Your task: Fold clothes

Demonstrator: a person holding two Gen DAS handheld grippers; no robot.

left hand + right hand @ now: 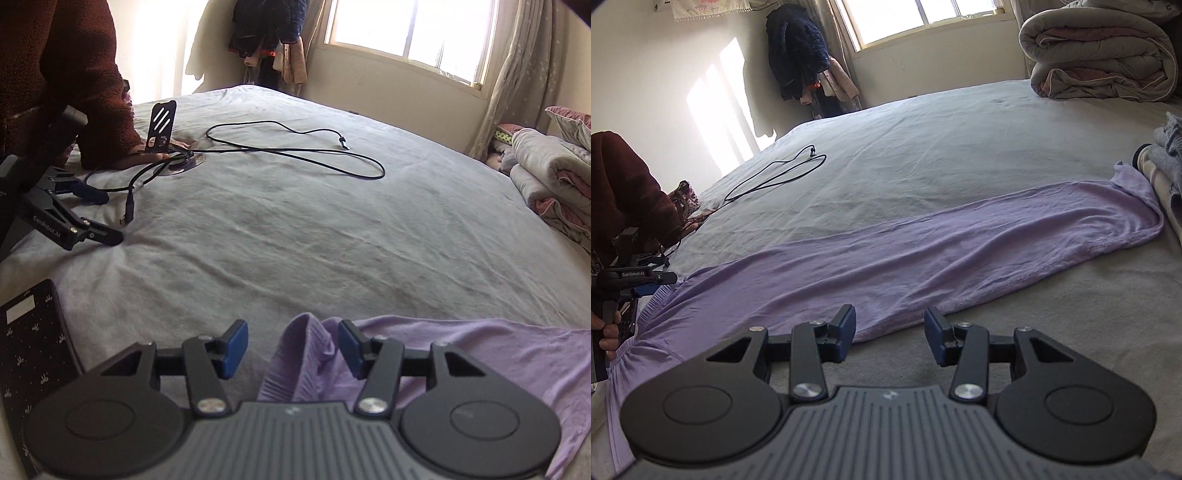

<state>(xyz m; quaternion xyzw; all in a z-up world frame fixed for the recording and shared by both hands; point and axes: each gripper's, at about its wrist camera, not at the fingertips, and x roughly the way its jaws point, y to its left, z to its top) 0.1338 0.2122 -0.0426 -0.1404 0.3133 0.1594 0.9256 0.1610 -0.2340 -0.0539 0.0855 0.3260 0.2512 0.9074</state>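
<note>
Grey bed (960, 122), lilac garment (886, 251) spread flat

Both wrist views sit low over the bed (295, 221), facing the window (923, 18).

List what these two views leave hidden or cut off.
- Lavender garment: near end lies under the right gripper body in the right wrist view; the left wrist view's edge cuts it.
- Black cable: its near end runs behind the person's sleeve, left wrist view.
- Folded quilt: top cut off, right wrist view.
</note>
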